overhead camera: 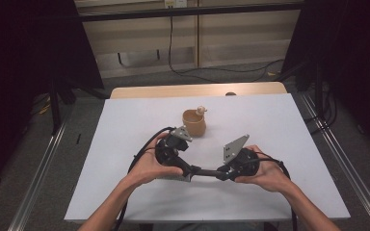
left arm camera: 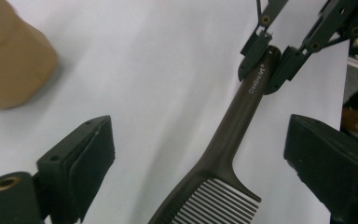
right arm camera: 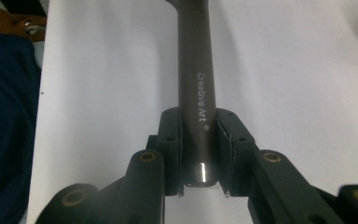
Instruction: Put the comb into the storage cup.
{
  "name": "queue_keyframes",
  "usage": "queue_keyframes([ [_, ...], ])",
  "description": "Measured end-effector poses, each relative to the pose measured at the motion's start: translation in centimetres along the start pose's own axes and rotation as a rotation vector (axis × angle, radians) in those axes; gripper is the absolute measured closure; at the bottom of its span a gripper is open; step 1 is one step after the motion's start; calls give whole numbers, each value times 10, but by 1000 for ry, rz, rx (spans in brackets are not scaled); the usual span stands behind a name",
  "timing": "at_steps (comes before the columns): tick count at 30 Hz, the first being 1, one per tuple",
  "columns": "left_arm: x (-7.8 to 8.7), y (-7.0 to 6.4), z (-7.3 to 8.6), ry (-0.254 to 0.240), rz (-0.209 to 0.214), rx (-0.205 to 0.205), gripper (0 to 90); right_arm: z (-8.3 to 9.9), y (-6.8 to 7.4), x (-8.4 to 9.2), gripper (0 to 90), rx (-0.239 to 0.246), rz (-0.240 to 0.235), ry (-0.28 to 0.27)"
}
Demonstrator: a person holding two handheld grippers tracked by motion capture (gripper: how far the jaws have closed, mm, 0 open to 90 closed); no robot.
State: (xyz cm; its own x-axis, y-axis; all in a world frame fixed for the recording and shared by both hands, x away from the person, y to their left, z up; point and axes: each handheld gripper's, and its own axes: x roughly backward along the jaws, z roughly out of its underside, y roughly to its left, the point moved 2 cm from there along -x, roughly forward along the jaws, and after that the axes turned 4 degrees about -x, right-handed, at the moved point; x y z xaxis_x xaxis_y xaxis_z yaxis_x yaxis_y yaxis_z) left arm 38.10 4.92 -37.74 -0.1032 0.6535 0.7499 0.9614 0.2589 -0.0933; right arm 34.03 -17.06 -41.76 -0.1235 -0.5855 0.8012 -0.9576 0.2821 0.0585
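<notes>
Both hands rest low on the near white desk (overhead camera: 125, 192). The right gripper (overhead camera: 220, 173) clamps the dark brown plastic comb (left arm camera: 233, 140) by its handle; the left gripper (left arm camera: 200, 154) jaws stand apart around it.

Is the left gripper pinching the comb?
Apart. The left gripper view shows the left gripper open, white table visible between each pad and the comb.
</notes>
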Motion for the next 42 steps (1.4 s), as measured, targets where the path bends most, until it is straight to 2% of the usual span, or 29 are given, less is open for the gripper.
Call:
queue_keyframes([
  [3, 8, 2, 4, -59, -6, 5, 60, 1, -2, 2, 728, -21, 9, -10],
  [5, 13, 3, 6, -111, -51, 6, 62, 3, -5, 4, 728, -56, 6, -28],
  [8, 19, 2, 8, -145, -62, 17, 65, 7, -9, 8, 727, -96, 22, -49],
  [12, 27, 1, 11, -202, -98, 28, 61, 10, -9, 14, 728, -143, 34, -70],
  [14, 29, -2, 12, -208, -122, 15, 62, 12, -8, 16, 727, -161, 55, -75],
  [17, 32, -4, 16, -231, -133, 13, 57, 18, -8, 19, 727, -206, 79, -84],
  [20, 34, -3, 20, -245, -149, 21, 47, 25, -9, 23, 727, -249, 100, -96],
  [23, 36, 0, 26, -259, -162, 49, 45, 32, -9, 26, 727, -284, 116, -120],
  [25, 36, 0, 32, -241, -148, 69, 44, 35, -7, 28, 727, -290, 134, -137],
  [27, 36, -1, 36, -238, -174, 72, 42, 40, -5, 30, 727, -299, 158, -157],
  [28, 36, -2, 39, -231, -187, 58, 36, 41, -5, 31, 727, -303, 156, -163],
  [32, 36, -8, 49, -272, -196, 51, 35, 50, -6, 32, 727, -337, 181, -192],
  [33, 35, -9, 52, -284, -215, 45, 34, 52, -6, 31, 727, -349, 186, -200],
  [35, 31, -11, 57, -273, -242, 39, 35, 56, -8, 30, 727, -362, 184, -220],
  [36, 29, -11, 59, -271, -250, 36, 35, 58, -8, 29, 727, -364, 183, -230],
  [38, 27, -12, 63, -309, -256, 55, 53, 59, -9, 27, 727, -371, 183, -236],
  [40, 26, -14, 66, -325, -270, 54, 61, 60, -8, 26, 727, -368, 186, -249],
  [42, 27, -14, 68, -338, -267, 53, 58, 61, -7, 26, 727, -365, 182, -281],
])
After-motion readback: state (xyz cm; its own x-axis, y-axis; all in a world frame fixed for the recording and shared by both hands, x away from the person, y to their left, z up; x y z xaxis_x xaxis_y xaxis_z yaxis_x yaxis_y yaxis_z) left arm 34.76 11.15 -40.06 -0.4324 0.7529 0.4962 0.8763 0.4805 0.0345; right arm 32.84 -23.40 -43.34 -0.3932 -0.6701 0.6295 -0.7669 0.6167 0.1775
